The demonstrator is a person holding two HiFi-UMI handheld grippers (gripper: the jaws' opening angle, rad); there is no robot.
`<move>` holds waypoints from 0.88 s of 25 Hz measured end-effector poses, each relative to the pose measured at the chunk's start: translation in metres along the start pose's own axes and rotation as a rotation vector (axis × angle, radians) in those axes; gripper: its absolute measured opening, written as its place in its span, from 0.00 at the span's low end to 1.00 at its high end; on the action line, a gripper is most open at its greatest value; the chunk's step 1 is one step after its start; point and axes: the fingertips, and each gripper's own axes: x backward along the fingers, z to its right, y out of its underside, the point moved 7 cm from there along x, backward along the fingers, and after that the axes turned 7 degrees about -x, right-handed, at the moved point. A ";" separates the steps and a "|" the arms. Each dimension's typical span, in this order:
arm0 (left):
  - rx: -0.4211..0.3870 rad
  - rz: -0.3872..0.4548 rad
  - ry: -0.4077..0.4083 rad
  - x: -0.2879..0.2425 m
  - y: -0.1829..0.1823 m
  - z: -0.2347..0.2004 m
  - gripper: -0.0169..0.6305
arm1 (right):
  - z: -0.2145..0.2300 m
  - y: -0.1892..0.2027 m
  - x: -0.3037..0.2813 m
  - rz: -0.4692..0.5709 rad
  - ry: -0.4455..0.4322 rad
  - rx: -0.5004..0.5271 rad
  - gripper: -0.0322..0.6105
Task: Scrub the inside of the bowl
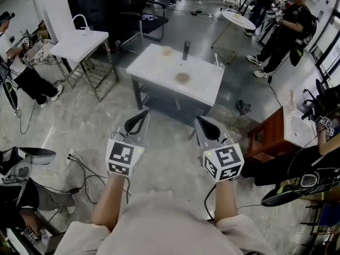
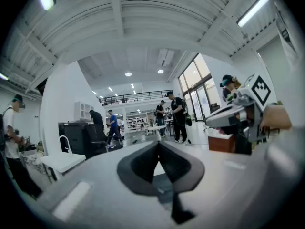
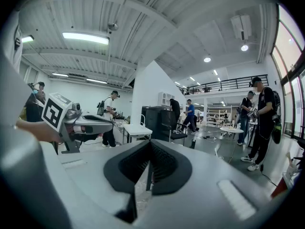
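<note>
Matt grey left tongs (image 1: pixel 143 112), smooth white table (image 1: pixel 154 65), polished grey floor (image 1: pixel 85 121)

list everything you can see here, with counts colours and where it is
white table: one, white, mid-floor ahead of the grippers
round bowl-like dish: one, pale brownish, middle of the white table
small cup-like thing: one, pale, far left part of that table
upright bottle-like thing: one, dark, that table's far edge
sink table: one, white, curved tap, left
round table: one, white, far right
cabinet: one, reddish brown, right
cables: several, black, floor lower left
bystanders: several, dark clothes, room edges
left gripper: one, grey, shut, empty
right gripper: one, grey, shut, empty
</note>
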 end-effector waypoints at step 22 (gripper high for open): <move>0.009 -0.004 0.035 -0.008 0.040 -0.064 0.03 | -0.029 0.009 -0.069 0.070 -0.060 -0.190 0.06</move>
